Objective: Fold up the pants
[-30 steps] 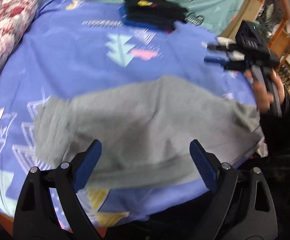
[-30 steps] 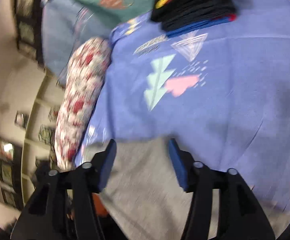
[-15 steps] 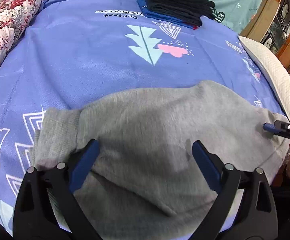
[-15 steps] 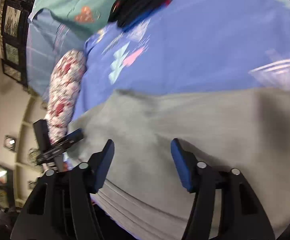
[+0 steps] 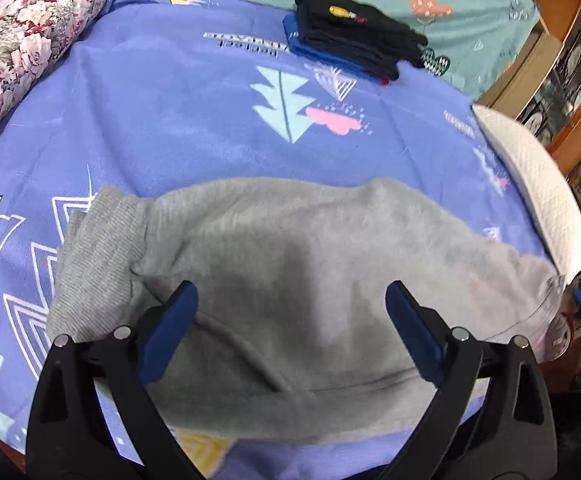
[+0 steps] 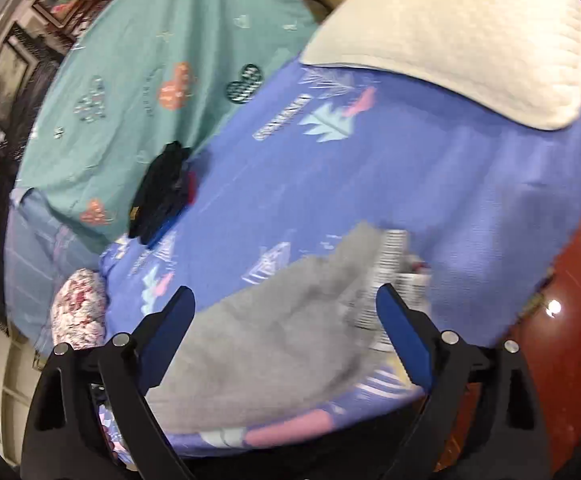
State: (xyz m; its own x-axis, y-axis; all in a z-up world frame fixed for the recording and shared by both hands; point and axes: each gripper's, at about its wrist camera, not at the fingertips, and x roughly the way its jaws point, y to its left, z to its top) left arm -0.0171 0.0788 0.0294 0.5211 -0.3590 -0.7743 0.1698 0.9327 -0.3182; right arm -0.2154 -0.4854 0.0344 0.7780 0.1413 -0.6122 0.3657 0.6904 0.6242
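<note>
Two grippers hover with fingers spread apart and nothing between them: the left gripper (image 5: 290,320) above the near half of the gray pants (image 5: 298,264), the right gripper (image 6: 282,320) above the waistband end (image 6: 386,280), which is motion-blurred in the right wrist view. The pants lie flat, apparently already doubled, across the near edge of the blue patterned blanket (image 5: 194,120), ribbed cuffs (image 5: 102,248) at the left end, and a seam ridge running diagonally across the near half. Judged step: the next crosswise fold. To do it well, each gripper should pinch both layers at an outer edge, lift only slightly, and carry one end evenly over the other so the edges align; the soft fleece probably bunches if dragged. Beyond the pants, the blanket is bare up to a stack of folded dark clothes (image 5: 354,36); a floral bolster (image 5: 22,40) lies far left of the pants, a white pillow (image 5: 538,192) far right.
</note>
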